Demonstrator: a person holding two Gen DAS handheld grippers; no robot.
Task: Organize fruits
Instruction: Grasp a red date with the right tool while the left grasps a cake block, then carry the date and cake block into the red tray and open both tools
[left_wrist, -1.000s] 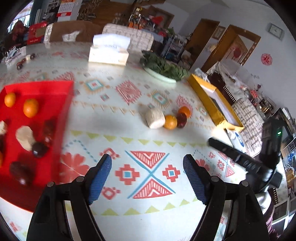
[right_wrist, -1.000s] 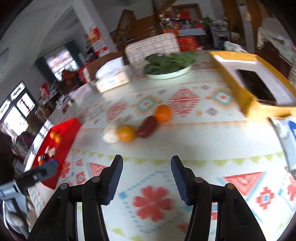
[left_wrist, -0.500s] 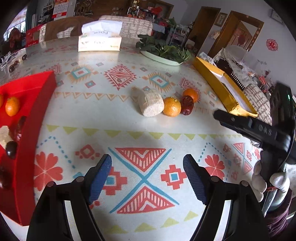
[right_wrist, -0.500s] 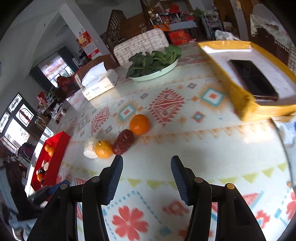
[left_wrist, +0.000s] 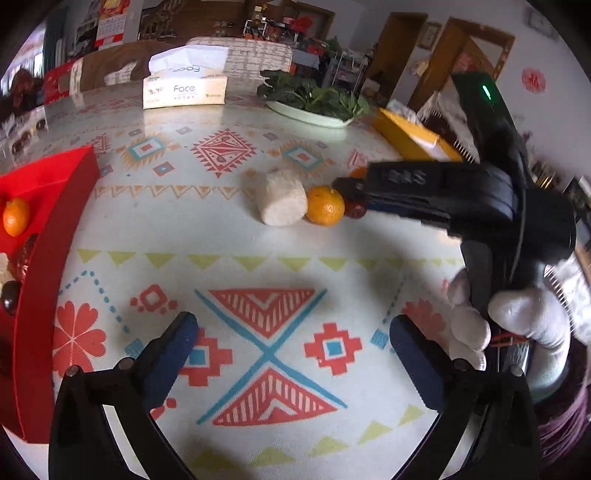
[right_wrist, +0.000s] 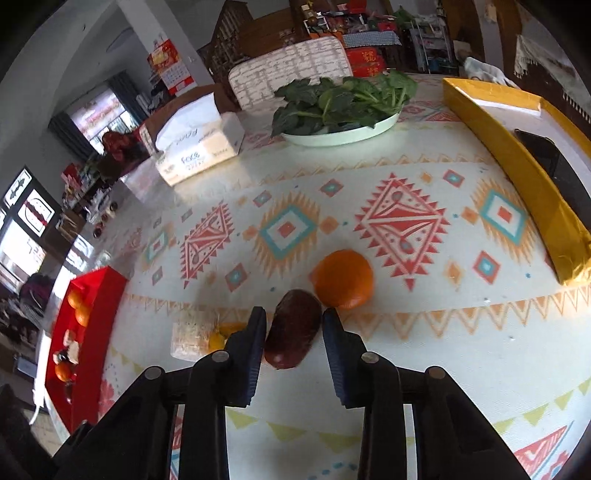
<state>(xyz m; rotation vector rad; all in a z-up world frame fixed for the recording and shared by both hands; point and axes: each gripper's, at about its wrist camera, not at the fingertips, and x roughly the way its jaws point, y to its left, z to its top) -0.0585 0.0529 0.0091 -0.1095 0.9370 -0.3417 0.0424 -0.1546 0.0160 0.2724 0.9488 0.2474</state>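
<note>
Right wrist: fingers (right_wrist: 293, 332) closing around one dark-red fruit (right_wrist: 293, 334) beside one orange (right_wrist: 342, 278); left fingers (left_wrist: 295, 343) open.

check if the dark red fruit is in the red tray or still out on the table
Out. The dark red fruit lies on the patterned table beside an orange, between the right hand-held gripper fingers, far from the red tray.

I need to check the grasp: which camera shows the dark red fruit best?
The right wrist view: the dark red fruit lies large and whole between the right gripper's blue fingers. The left wrist view shows only a sliver of it, behind the orange and under the right gripper's tip.
</note>
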